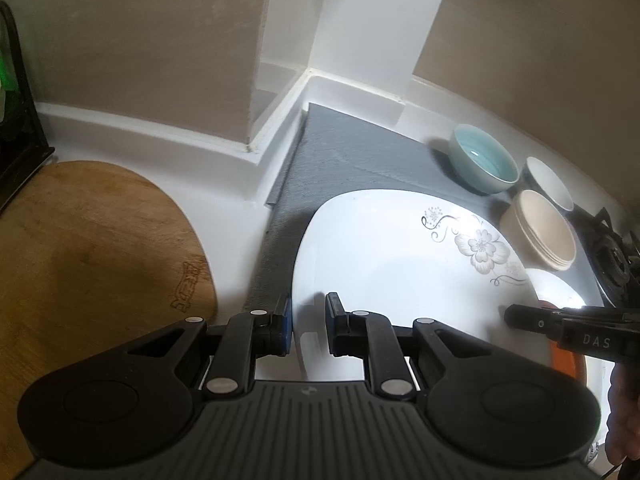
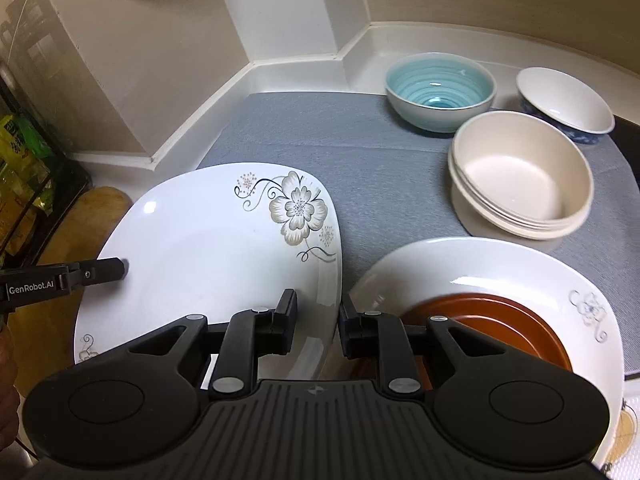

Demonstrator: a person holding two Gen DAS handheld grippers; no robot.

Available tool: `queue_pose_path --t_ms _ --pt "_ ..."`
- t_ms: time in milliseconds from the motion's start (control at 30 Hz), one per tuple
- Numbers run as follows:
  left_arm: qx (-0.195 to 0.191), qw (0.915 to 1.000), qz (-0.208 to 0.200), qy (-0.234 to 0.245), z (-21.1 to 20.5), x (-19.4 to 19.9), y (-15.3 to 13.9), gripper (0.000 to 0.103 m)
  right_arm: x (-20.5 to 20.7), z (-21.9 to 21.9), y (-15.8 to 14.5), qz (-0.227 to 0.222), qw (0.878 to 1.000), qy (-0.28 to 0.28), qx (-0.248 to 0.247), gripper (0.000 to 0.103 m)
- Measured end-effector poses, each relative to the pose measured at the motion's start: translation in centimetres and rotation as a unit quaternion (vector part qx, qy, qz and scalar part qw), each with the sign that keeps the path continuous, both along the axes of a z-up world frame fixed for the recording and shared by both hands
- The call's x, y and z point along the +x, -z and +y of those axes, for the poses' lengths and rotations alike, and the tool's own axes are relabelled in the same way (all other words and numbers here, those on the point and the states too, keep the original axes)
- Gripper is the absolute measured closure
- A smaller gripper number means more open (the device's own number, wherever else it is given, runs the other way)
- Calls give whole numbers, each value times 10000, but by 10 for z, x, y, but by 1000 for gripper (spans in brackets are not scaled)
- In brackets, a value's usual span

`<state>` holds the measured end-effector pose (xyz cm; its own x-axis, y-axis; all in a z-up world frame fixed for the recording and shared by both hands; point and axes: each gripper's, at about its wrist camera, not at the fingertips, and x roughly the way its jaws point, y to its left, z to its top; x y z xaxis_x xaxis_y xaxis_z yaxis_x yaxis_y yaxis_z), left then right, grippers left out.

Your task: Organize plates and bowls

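Observation:
A large white plate with a flower print (image 1: 392, 264) (image 2: 208, 256) is held between both grippers above the grey mat (image 1: 344, 160) (image 2: 360, 168). My left gripper (image 1: 308, 324) is shut on its left rim; it shows in the right wrist view (image 2: 116, 270). My right gripper (image 2: 318, 320) is shut on its right rim; it shows in the left wrist view (image 1: 516, 316). A second white plate (image 2: 500, 264) lies to the right with a brown dish (image 2: 488, 320) on it. A teal bowl (image 1: 482, 160) (image 2: 440, 92), a blue-patterned bowl (image 1: 548, 184) (image 2: 566, 104) and stacked cream bowls (image 1: 540, 228) (image 2: 520, 176) stand behind.
A wooden cutting board (image 1: 88, 252) lies on the white counter at left. A black rack (image 2: 28, 184) with packets stands far left. A gas stove burner (image 1: 612, 260) is at the right edge. The tiled wall corner (image 1: 280, 80) is behind the mat.

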<state>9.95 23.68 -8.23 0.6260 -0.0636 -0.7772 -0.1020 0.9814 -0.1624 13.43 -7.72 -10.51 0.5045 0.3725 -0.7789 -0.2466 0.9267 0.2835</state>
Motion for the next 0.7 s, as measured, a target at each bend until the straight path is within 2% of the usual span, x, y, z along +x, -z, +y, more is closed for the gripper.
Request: queue_pose_path --t_ms 700 --pt "62 9990 -85 445 -46 2 -5 85 -9 -19 2 -128 9990 409 139 80"
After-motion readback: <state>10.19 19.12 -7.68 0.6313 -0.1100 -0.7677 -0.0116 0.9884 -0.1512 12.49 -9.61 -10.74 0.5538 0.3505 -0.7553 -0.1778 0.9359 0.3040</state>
